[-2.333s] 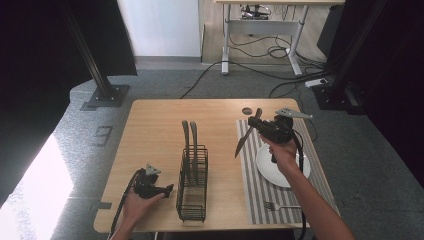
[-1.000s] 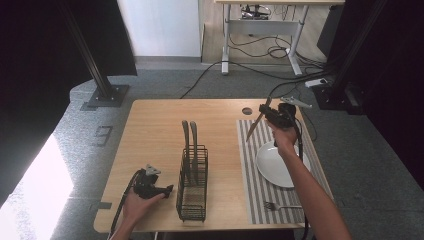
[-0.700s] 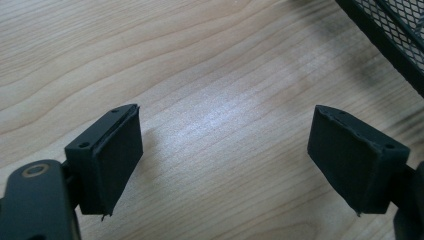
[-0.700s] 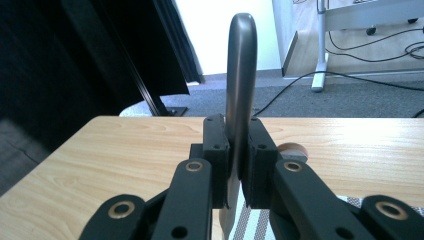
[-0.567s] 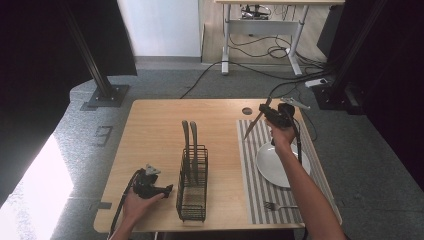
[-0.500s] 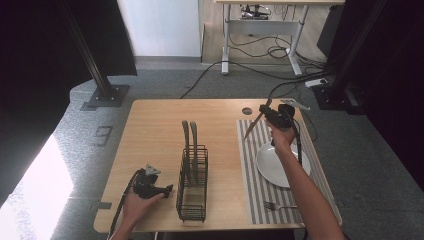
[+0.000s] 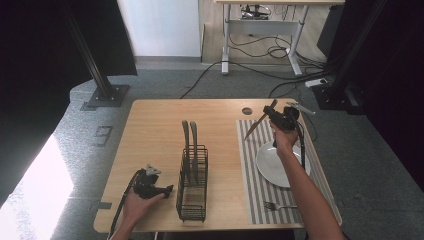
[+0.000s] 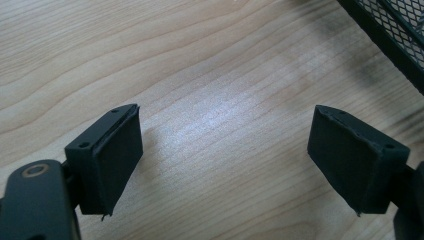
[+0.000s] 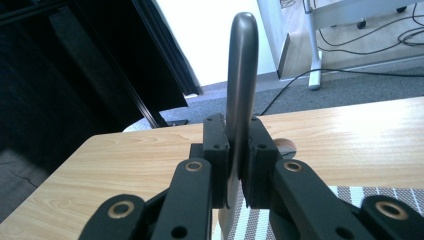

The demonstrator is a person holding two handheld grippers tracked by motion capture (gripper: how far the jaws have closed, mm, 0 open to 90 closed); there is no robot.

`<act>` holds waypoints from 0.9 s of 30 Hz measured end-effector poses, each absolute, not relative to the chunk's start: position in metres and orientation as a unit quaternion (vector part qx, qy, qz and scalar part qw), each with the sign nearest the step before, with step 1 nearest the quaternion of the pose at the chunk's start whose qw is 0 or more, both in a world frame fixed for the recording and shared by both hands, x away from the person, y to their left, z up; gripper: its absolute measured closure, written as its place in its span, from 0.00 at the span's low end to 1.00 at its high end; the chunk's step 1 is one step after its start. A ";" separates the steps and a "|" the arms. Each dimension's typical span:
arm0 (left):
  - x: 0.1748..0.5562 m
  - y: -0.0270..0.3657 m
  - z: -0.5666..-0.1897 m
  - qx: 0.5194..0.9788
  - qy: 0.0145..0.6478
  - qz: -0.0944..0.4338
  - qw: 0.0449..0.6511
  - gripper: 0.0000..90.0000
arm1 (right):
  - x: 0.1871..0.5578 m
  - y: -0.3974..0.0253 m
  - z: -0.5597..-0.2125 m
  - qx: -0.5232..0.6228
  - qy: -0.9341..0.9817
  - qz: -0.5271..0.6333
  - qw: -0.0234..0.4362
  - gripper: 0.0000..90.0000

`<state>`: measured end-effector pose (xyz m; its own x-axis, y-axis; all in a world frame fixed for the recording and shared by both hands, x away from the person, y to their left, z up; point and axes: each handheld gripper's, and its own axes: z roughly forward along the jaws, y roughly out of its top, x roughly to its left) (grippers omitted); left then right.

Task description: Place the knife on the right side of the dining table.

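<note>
Knife (image 7: 258,121) sits pinched tight in the right gripper (image 7: 276,114), up over the far end of the striped mat (image 7: 252,172). Its blade slants down to the left, toward the rack (image 7: 192,186). Left gripper (image 7: 161,190) rests wide open beside that rack.

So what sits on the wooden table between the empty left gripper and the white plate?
In the high view, the black wire cutlery rack stands between the left gripper and the round white plate.
</note>
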<state>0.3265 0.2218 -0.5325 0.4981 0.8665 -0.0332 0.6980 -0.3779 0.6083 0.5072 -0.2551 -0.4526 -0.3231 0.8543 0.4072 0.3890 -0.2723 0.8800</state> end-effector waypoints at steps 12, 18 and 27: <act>0.327 0.221 -0.533 0.818 0.478 0.145 0.284 0.16 | 0.507 -0.280 -0.465 0.576 0.560 0.560 0.202 0.87; 0.327 0.220 -0.534 0.820 0.478 0.144 0.282 0.16 | 0.510 -0.298 -0.478 0.601 0.549 0.548 0.194 0.84; 0.326 0.221 -0.534 0.820 0.477 0.143 0.282 0.16 | 0.512 -0.303 -0.482 0.611 0.549 0.537 0.191 0.83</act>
